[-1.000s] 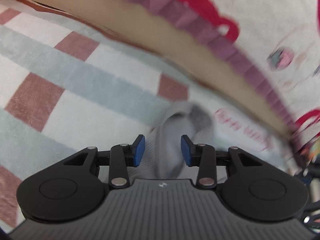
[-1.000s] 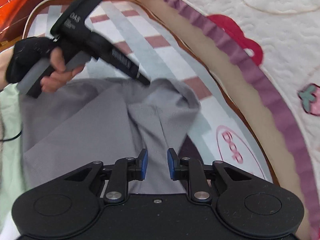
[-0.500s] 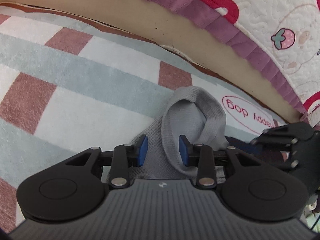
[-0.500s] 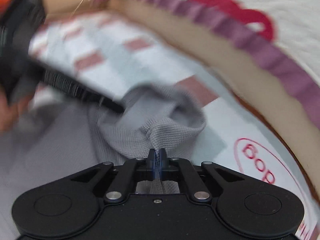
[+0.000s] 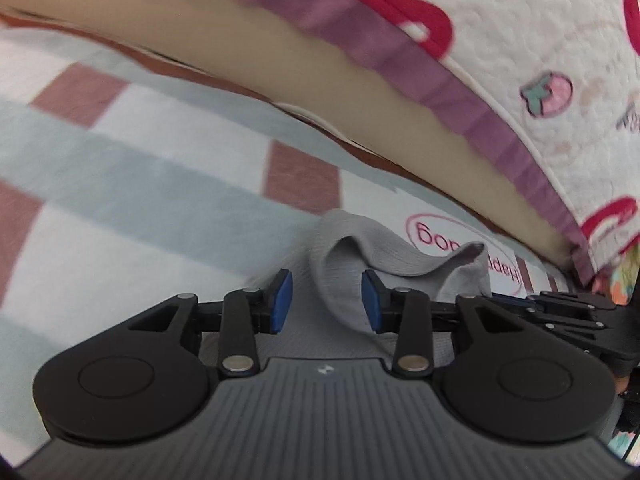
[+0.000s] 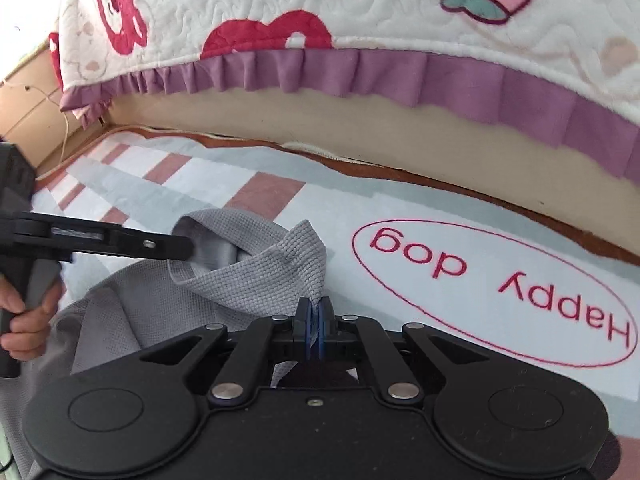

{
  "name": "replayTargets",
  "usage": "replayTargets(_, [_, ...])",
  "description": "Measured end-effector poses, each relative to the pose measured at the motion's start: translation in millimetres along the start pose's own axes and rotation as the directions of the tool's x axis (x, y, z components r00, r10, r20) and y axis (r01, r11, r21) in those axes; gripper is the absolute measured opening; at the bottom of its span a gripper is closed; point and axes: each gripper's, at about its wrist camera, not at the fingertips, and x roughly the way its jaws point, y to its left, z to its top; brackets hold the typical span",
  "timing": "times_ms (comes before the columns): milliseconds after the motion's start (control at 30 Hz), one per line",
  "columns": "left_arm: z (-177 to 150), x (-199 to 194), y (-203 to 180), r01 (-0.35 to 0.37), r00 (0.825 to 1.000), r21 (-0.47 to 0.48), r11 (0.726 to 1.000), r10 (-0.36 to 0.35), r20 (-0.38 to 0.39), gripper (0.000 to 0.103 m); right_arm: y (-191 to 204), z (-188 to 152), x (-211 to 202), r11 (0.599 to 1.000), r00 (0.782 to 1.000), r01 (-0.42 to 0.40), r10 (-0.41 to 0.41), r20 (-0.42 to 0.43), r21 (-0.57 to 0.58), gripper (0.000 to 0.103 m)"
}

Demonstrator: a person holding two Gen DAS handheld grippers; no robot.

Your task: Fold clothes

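A grey waffle-knit garment (image 6: 260,276) lies bunched on the striped rug, and its ribbed edge stands up in a loop (image 5: 344,264). My right gripper (image 6: 316,328) is shut on one end of that edge, just above the rug. My left gripper (image 5: 326,304) straddles the other side of the loop. Its jaws are closing with the grey fold between the blue pads (image 5: 370,306), and a gap remains on the left side. In the right wrist view the left gripper (image 6: 176,246) reaches in from the left into the loop. The right gripper (image 5: 560,308) shows at the right edge of the left wrist view.
The rug (image 6: 168,196) has pale blue, white and red blocks and a red "Happy dog" oval (image 6: 492,292). A bed with a beige side (image 6: 360,136) and a strawberry quilt with a purple frill (image 6: 400,72) walls off the far side. A person's hand (image 6: 24,320) grips the left handle.
The right gripper shut on the garment's edge, rolled, and moved down toward the rug's oval logo. The left jaws narrowed around the fold. The right gripper came into the left view.
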Motion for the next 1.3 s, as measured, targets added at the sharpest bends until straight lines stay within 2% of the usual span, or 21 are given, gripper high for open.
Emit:
replayTargets(33, [1.3,5.4,-4.5,-0.016,1.000,0.030,0.999,0.016,-0.004,0.019,-1.8,-1.1,0.3,1.000,1.000,-0.010,0.010,0.008,0.005,0.003])
replayTargets(67, [2.8,8.6,-9.1,-0.045,0.999,0.068,0.997,0.044,0.005,0.001,-3.2,-1.1,-1.1,1.000,0.999,-0.024,0.024,0.023,0.005,0.003])
replayTargets(133, [9.9,-0.5,-13.7,-0.067,0.996,0.078,0.995,0.061,0.068,0.001,-5.8,-0.8,-4.2,0.999,0.997,-0.054,0.053,0.051,0.006,0.003])
replayTargets(267, [31.7,-42.4,-8.3,0.043,0.972,-0.032,0.999,-0.035,0.233,0.001,-11.5,2.5,-3.2,0.994,0.991,-0.099,0.094,0.092,0.049,0.003])
replayTargets(333, [38.8,-44.1,0.6,0.088,0.966,-0.106,0.990,-0.058,0.254,0.001,-16.4,4.6,1.4,0.989,0.990,-0.114,0.105,0.098,0.091,0.003])
replayTargets(433, [38.9,-24.9,14.4,0.131,0.971,-0.214,0.968,-0.081,0.226,0.002,-24.8,9.0,14.4,0.980,0.996,-0.077,0.068,0.055,0.182,0.003])
replayTargets(500, [34.2,-15.3,16.9,0.124,0.974,-0.254,0.959,-0.070,0.214,0.006,-26.2,8.5,22.8,0.979,1.000,-0.015,0.014,0.006,0.203,0.003])
replayTargets(533, [32.3,-13.7,15.4,0.121,0.976,-0.245,0.962,-0.069,0.208,0.011,-28.6,6.8,24.4,0.975,0.999,0.034,-0.032,-0.013,0.220,0.002])
replayTargets(567, [31.1,-13.1,12.5,0.108,0.978,-0.228,0.968,-0.063,0.196,0.028,-31.2,4.9,25.8,0.968,0.996,0.084,-0.079,-0.032,0.236,0.001])
replayTargets(600, [30.3,-13.6,9.5,0.087,0.981,-0.209,0.974,-0.048,0.187,0.049,-33.7,3.0,27.3,0.959,0.991,0.135,-0.125,-0.052,0.251,0.001])
replayTargets(633, [29.8,-15.7,6.3,0.055,0.983,-0.184,0.981,-0.020,0.185,0.054,-36.2,1.2,28.7,0.946,0.983,0.185,-0.171,-0.073,0.265,0.001])
replayTargets(700, [30.1,-18.3,2.7,-0.003,0.985,-0.118,0.993,0.023,0.170,0.054,-42.6,-4.6,24.2,0.934,0.972,0.236,-0.222,-0.081,0.270,0.002])
replayTargets(800, [29.2,-14.4,2.3,-0.046,0.994,-0.060,0.997,0.052,0.100,0.054,-48.7,-11.3,7.3,0.937,0.989,0.145,-0.150,-0.009,0.317,0.015])
replayTargets(867, [28.4,-11.1,3.2,-0.078,0.995,-0.039,0.996,0.081,0.061,0.052,-46.1,-10.1,2.6,0.939,0.996,0.066,-0.081,0.030,0.337,0.029])
replayTargets(933, [25.7,-7.0,-1.0,-0.162,0.986,0.029,0.986,0.162,0.026,0.051,-35.9,-5.3,3.8,0.953,0.997,0.038,-0.059,0.059,0.301,0.043])
replayTargets(1033, [18.2,-3.5,-5.8,-0.270,0.962,0.130,0.954,0.273,-0.004,0.051,-15.2,4.8,12.3,0.983,0.997,0.030,-0.043,0.069,0.181,0.043])
replayTargets(1100, [14.5,-4.7,-0.2,-0.284,0.957,0.117,0.952,0.289,-0.026,0.051,1.2,12.0,21.1,0.997,0.997,0.040,-0.044,0.070,0.064,0.043])
replayTargets(1200, [12.4,-10.9,13.8,-0.248,0.967,0.039,0.968,0.250,-0.044,0.051,17.6,18.9,44.9,0.993,0.996,0.089,-0.087,0.035,-0.079,0.043])
replayTargets(1300, [10.7,-15.1,17.4,-0.256,0.966,0.043,0.966,0.258,-0.035,0.051,20.0,20.7,67.1,0.986,0.993,0.114,-0.116,-0.011,-0.119,0.044])
